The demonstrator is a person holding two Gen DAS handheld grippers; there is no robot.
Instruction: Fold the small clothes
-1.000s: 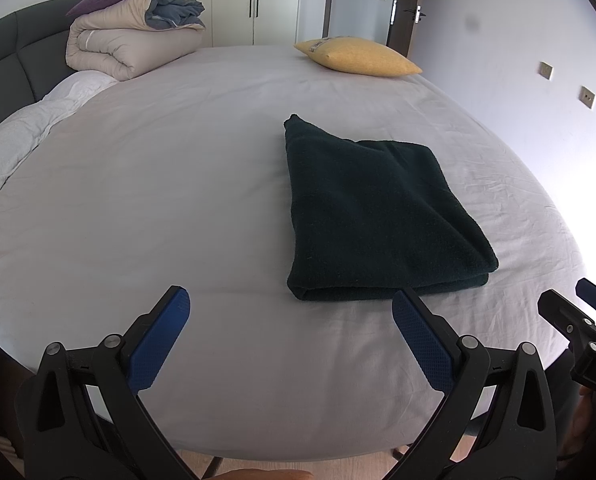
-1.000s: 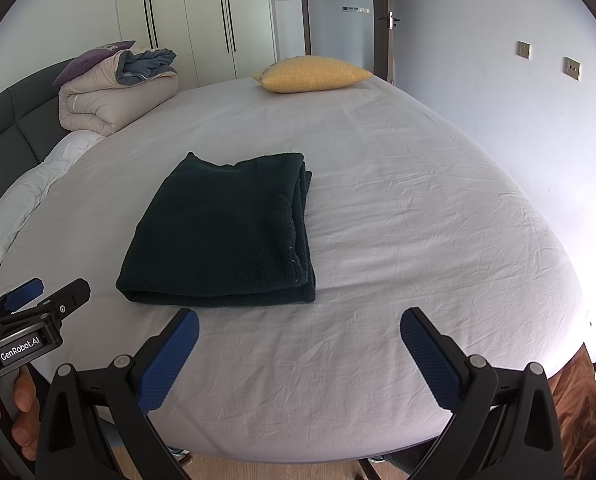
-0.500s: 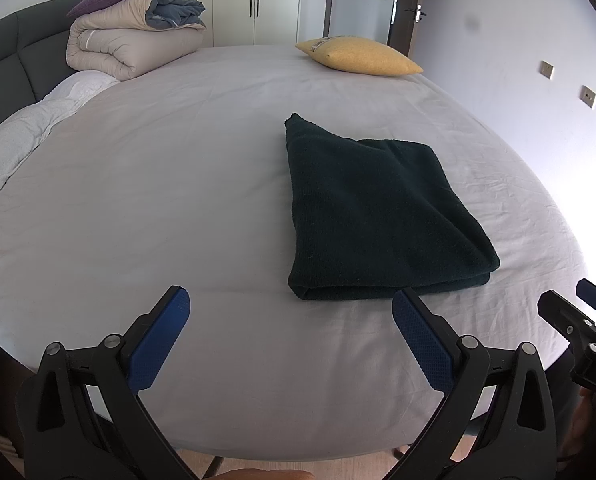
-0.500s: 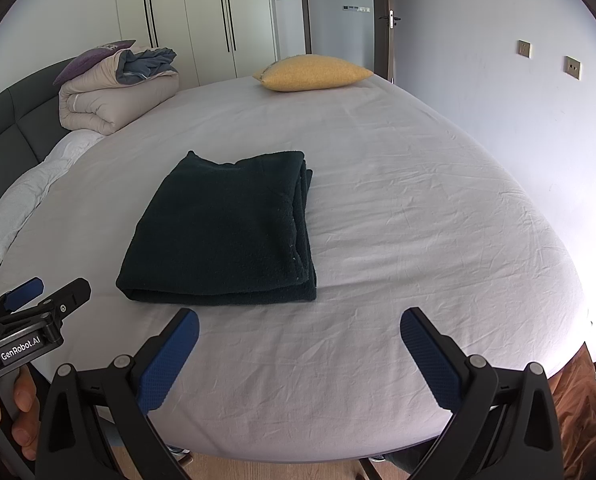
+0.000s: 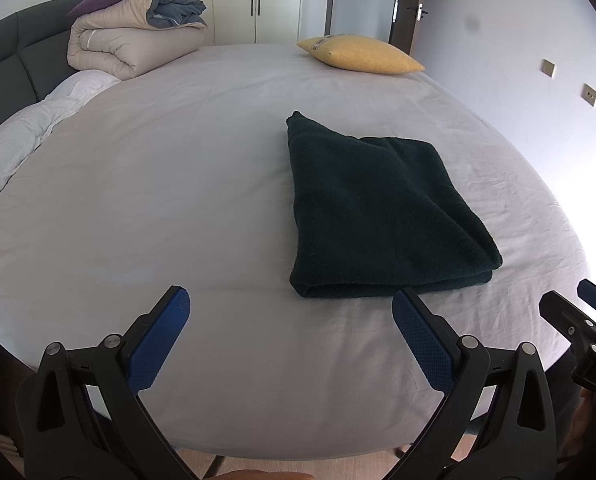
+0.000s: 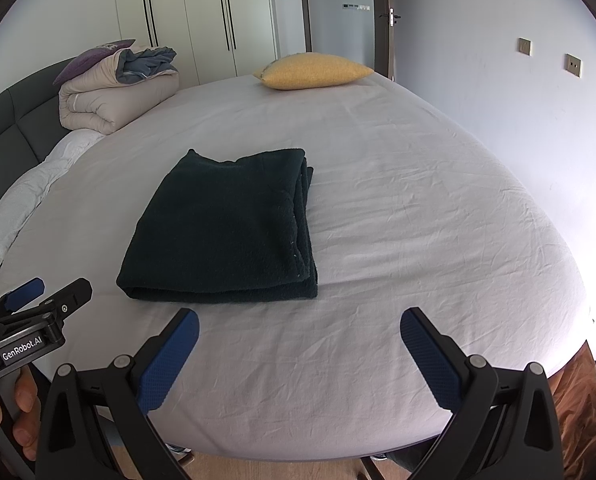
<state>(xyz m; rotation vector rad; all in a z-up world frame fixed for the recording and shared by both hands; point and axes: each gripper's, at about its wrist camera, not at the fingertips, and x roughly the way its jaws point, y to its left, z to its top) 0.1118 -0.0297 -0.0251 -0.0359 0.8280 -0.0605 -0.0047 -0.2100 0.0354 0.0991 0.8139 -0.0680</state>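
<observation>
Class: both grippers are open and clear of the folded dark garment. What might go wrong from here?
1. The dark garment's layered open edges face the right gripper; pinching only the top layer may undo the fold.
2. The bed sheet is wrinkled; a low grasp might catch it too.

Strong daylight floods in from the right, blowing out that edge of the bed [image 6: 438,208] in white glare. Shadows are soft, focus is sharp, and fisheye bending darkens every corner.
</observation>
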